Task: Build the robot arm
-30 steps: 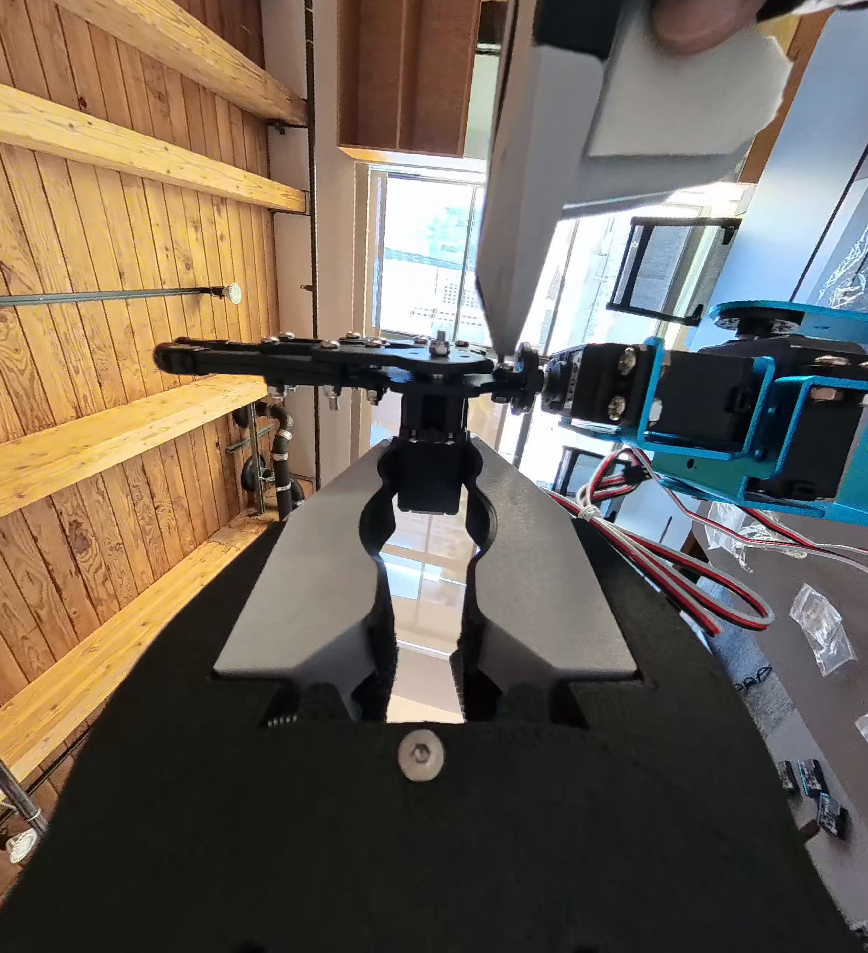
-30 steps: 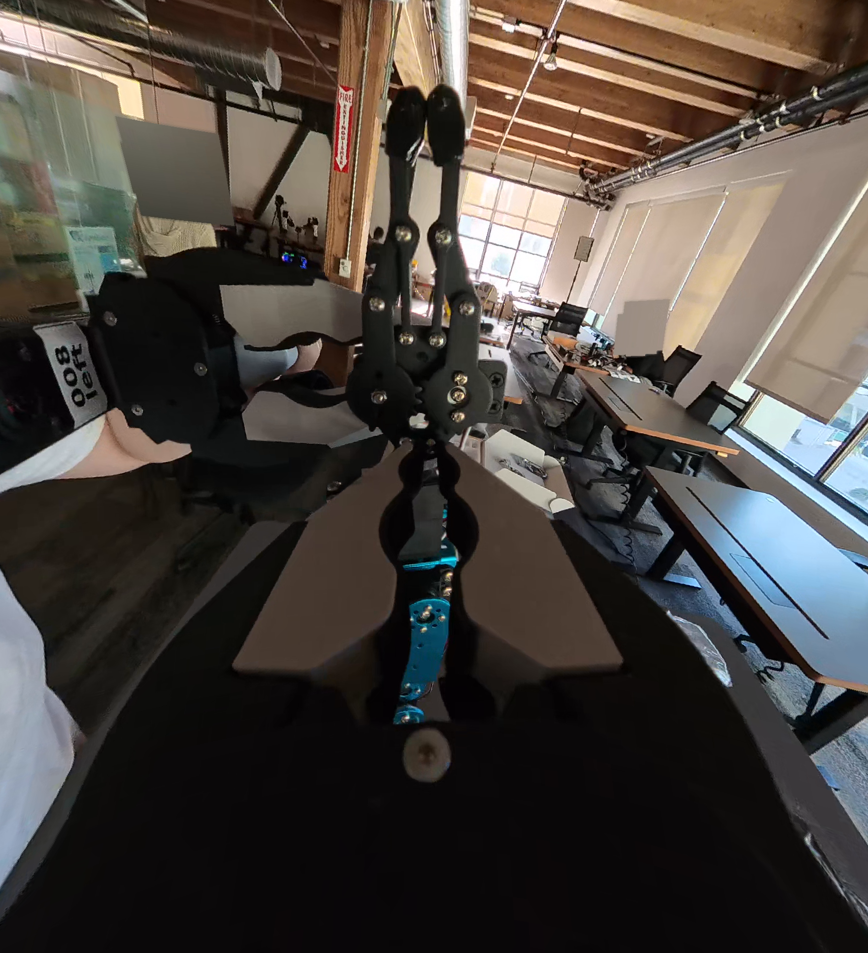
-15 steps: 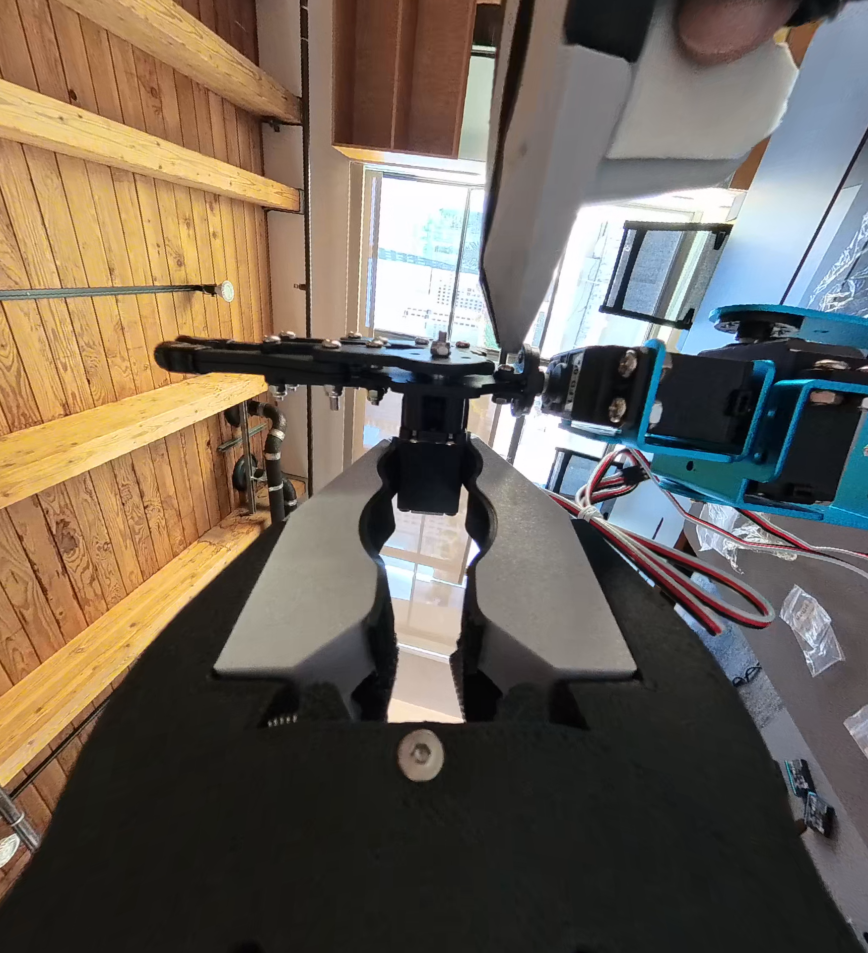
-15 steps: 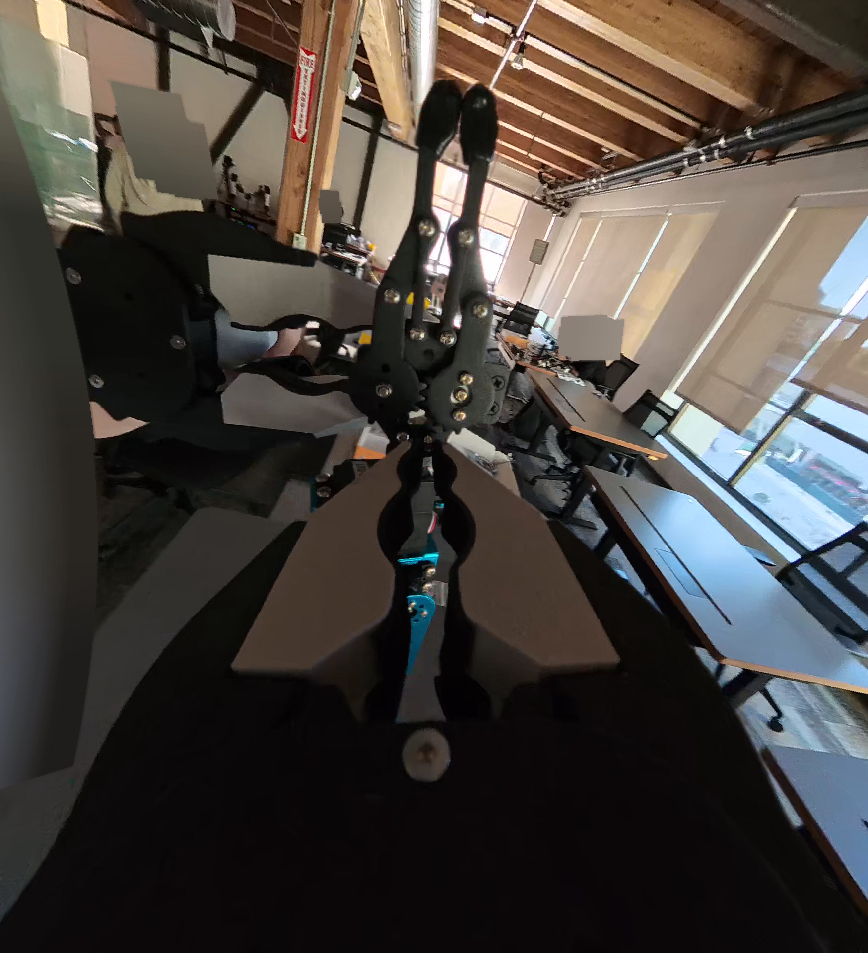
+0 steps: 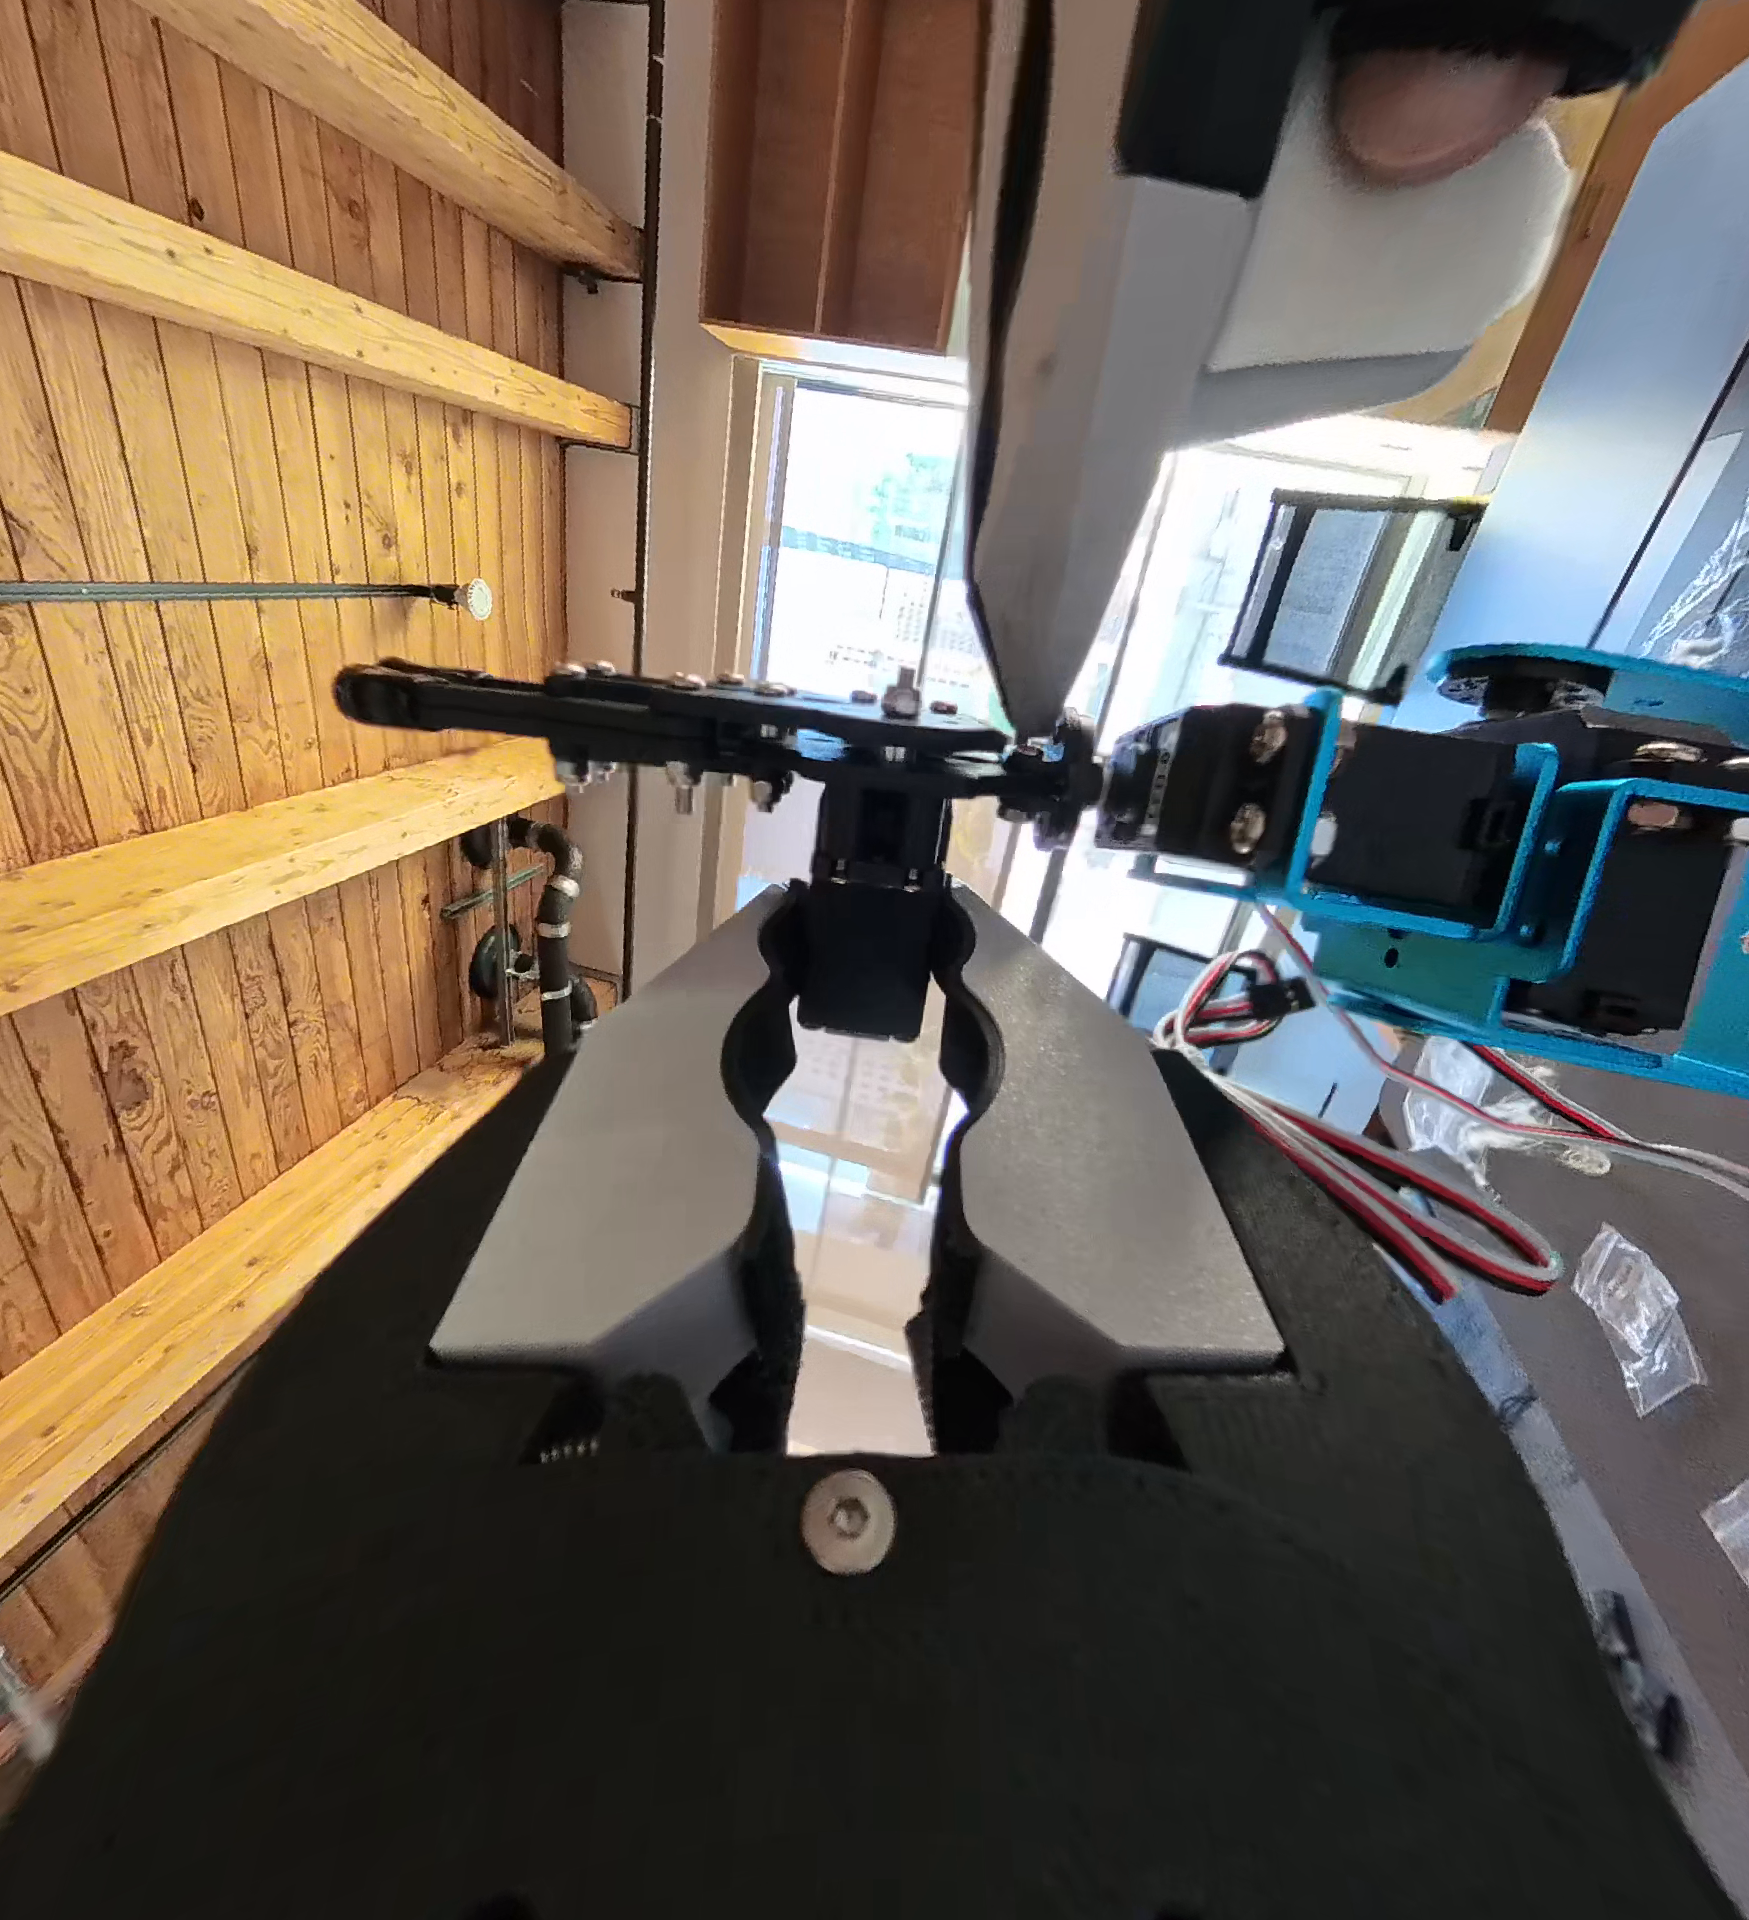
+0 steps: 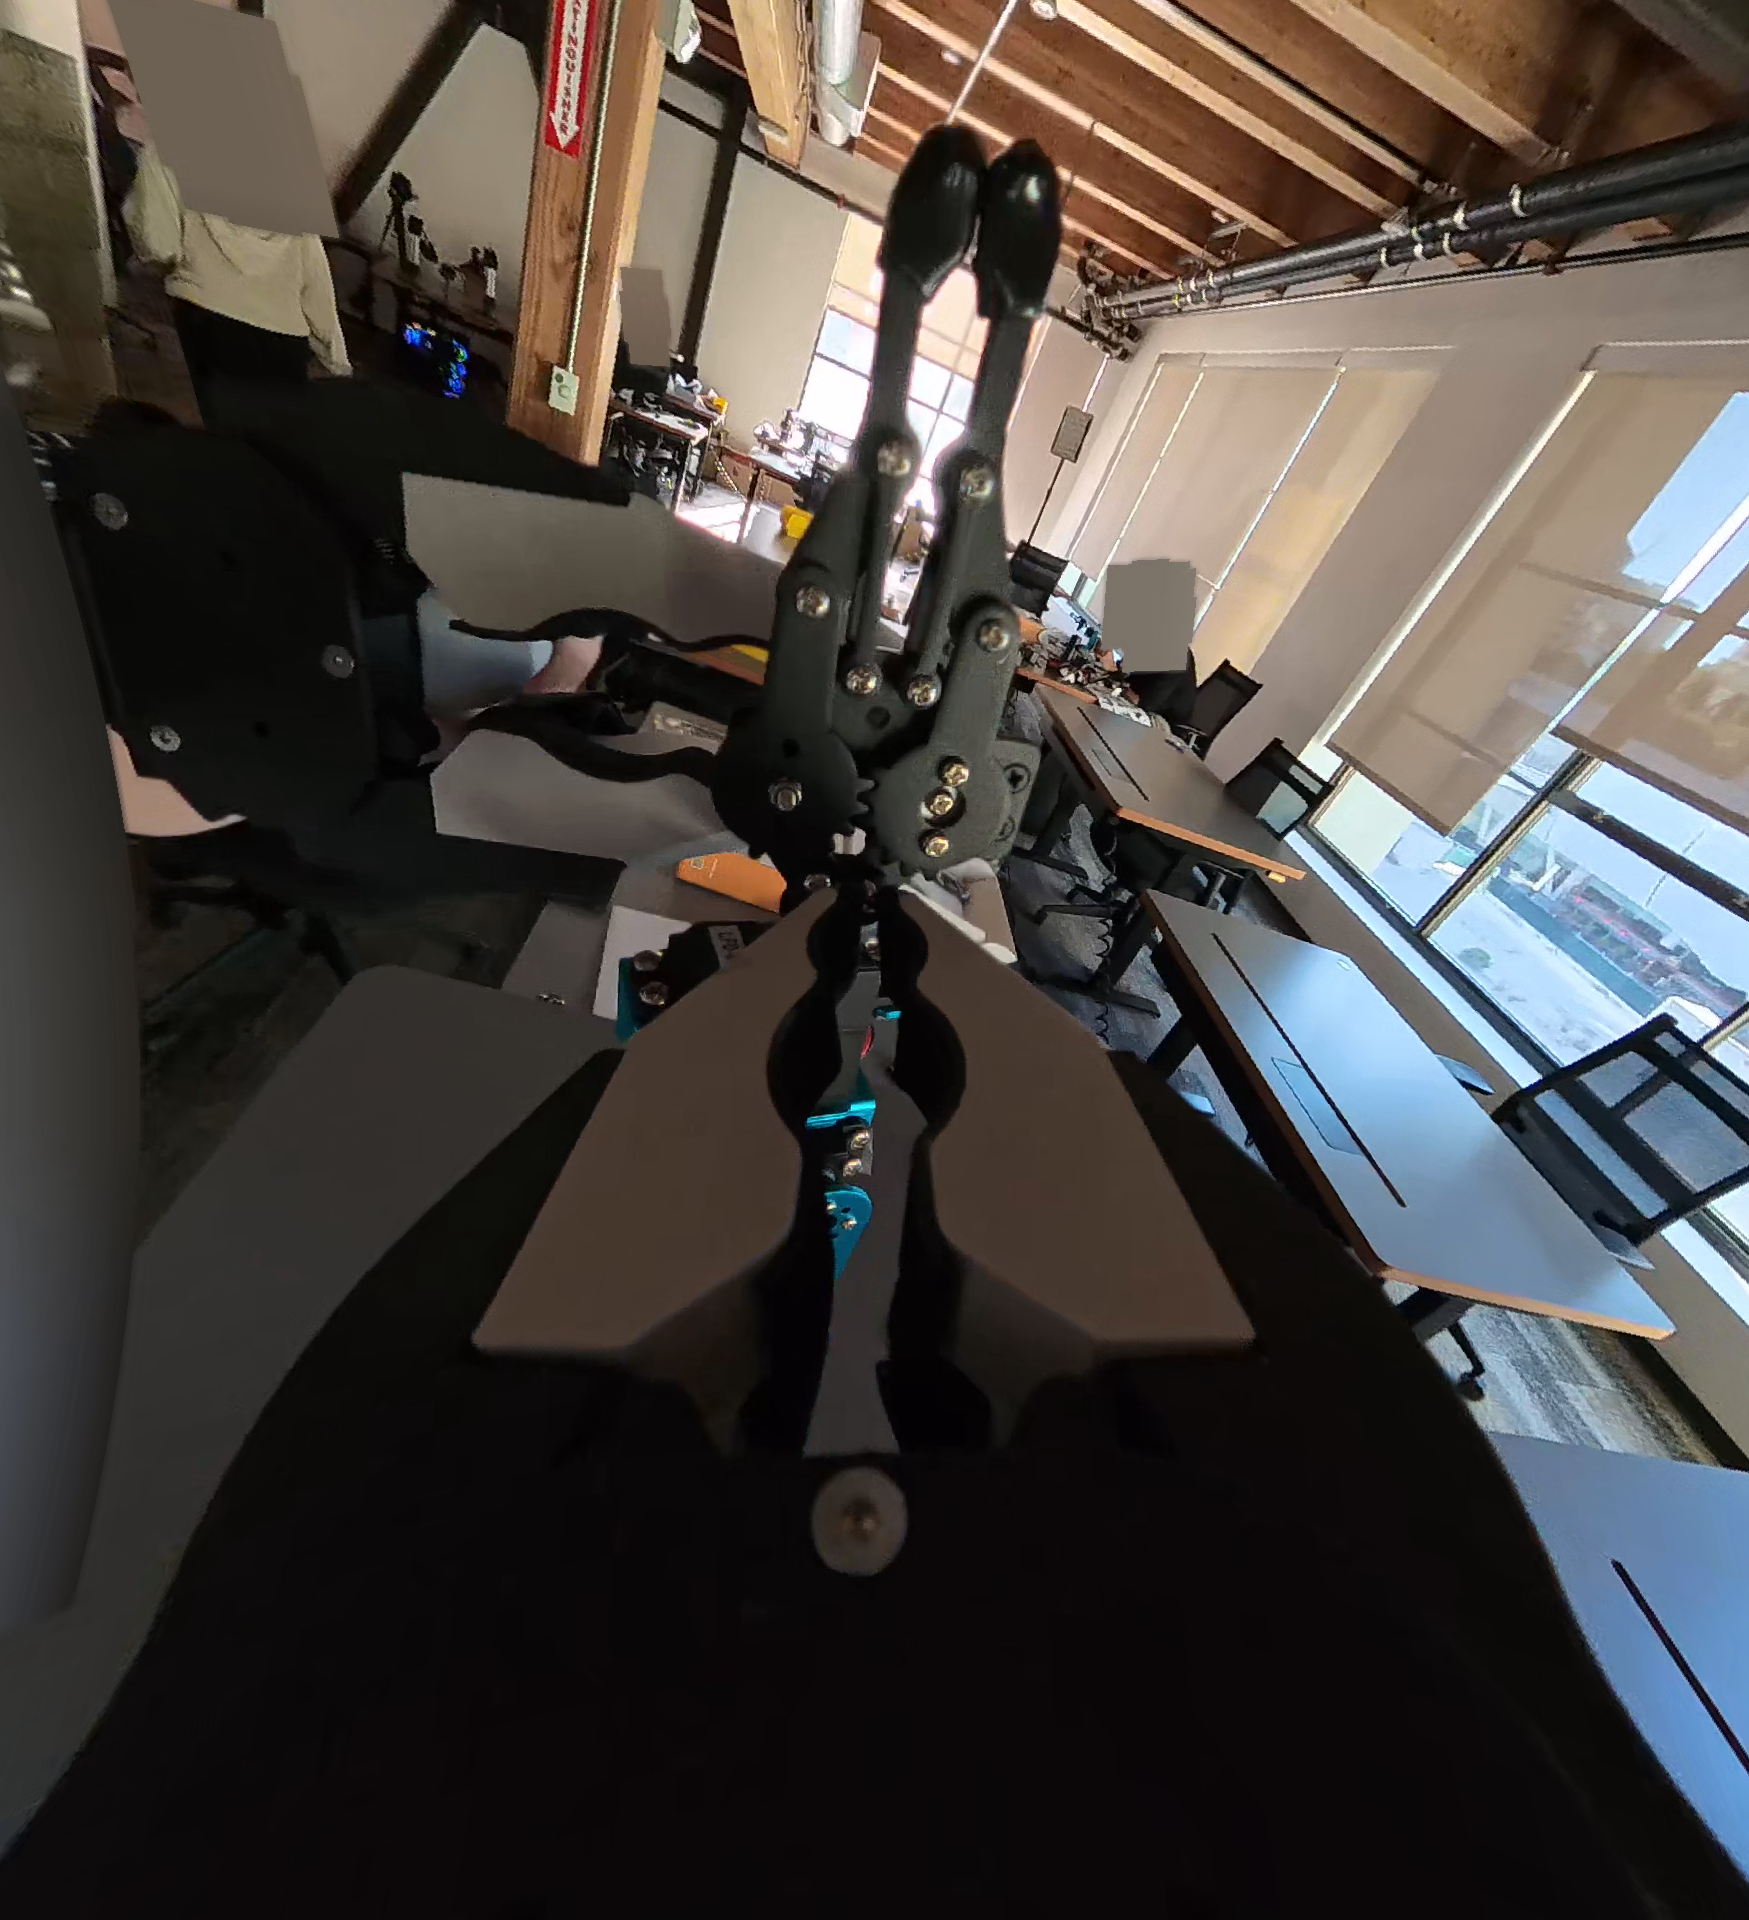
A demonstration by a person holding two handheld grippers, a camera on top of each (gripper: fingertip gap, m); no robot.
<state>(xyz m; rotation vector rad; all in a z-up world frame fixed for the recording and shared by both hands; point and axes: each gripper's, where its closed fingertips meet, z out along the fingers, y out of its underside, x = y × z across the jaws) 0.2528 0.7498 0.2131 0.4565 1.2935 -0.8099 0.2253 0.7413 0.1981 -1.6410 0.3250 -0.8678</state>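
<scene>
A small robot arm with blue metal brackets [image 5: 1535, 914] ends in a black claw [image 5: 641, 717], which lies sideways in the left wrist view. My left gripper [image 5: 870, 935] is shut on the black servo block [image 5: 875, 831] under the claw. My right gripper [image 6: 857, 904] is shut on the arm's wrist joint [image 5: 1041, 769], just below the claw's gears [image 6: 849, 790]. In the right wrist view the claw [image 6: 911, 623] points up with its two tips [image 6: 974, 218] together. The right gripper [image 5: 1031, 686] comes down from above in the left wrist view. The left gripper [image 6: 226, 644] shows at left in the right wrist view.
Red, black and white servo wires [image 5: 1369, 1195] hang from the blue arm over a dark table [image 5: 1732, 1247]. Small clear plastic bags [image 5: 1639, 1320] lie on it. The right wrist view shows office desks [image 6: 1369, 1091], a black chair [image 6: 1659, 1122] and a wooden post [image 6: 579, 229]. The tips of both grippers are at nearly the same place.
The right gripper has swung, so the room and claw have shifted in its view. Both grippers keep their hold. The left wrist view is almost unchanged.
</scene>
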